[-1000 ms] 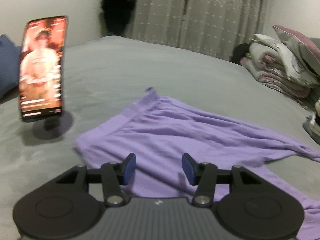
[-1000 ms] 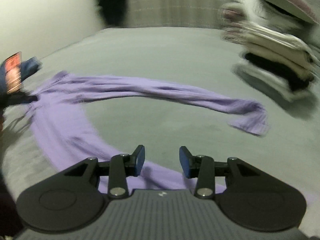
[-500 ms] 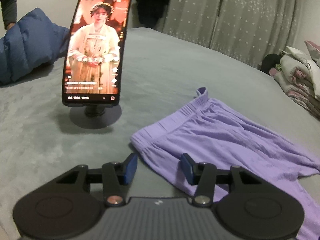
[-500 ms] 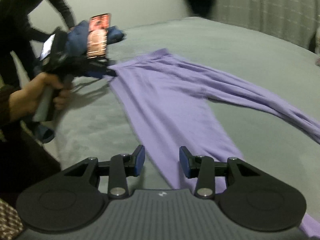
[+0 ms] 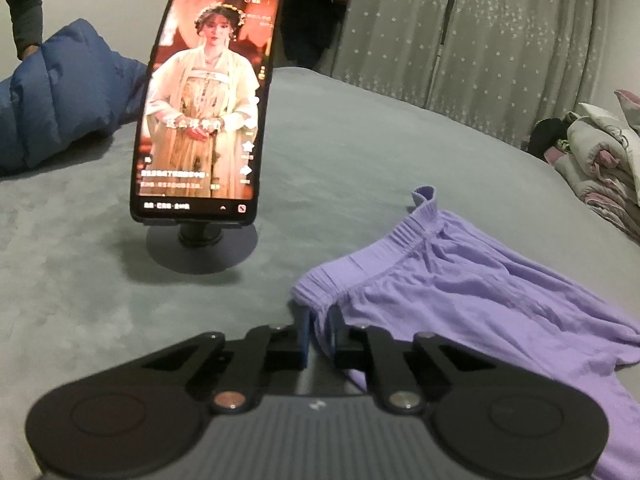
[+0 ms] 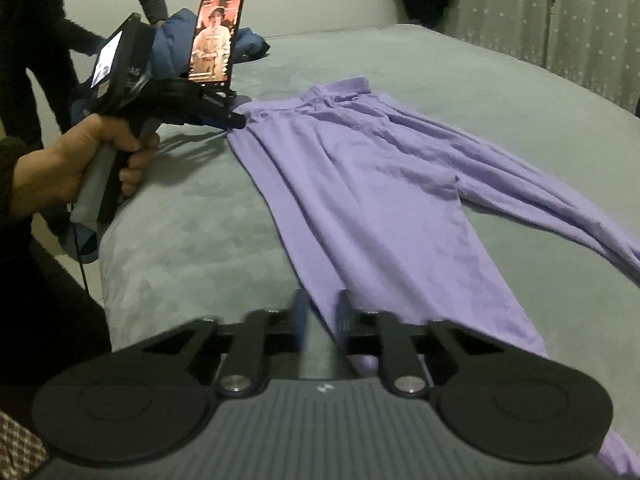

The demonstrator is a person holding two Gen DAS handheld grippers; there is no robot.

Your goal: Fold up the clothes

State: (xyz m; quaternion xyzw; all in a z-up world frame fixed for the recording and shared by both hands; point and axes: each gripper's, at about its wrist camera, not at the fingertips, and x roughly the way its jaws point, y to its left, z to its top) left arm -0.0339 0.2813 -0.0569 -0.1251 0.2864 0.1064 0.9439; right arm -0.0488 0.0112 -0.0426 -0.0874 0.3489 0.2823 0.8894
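Purple trousers (image 5: 460, 292) lie spread flat on the grey bed (image 5: 360, 140), waistband toward the phone. My left gripper (image 5: 320, 316) is closing tight on the near corner of the waistband, with purple cloth pinched between its blue pads. In the right wrist view the trousers (image 6: 360, 168) stretch away, both legs running to the right. My right gripper (image 6: 322, 304) is closing on the near edge of the closer leg, cloth between its jaws. The left gripper (image 6: 236, 120) shows there at the waistband corner, held by a hand (image 6: 72, 160).
A phone (image 5: 204, 108) on a round stand plays a video just left of the waistband. A blue padded jacket (image 5: 60, 92) lies behind it, with another person (image 6: 24, 20) bent over it. Folded bedding (image 5: 600, 160) is piled at far right. The bed edge (image 6: 108, 280) drops off at left.
Both grippers went from open to shut on the trousers. The left one slid to the waistband corner. The right one swung left along the near leg's edge.
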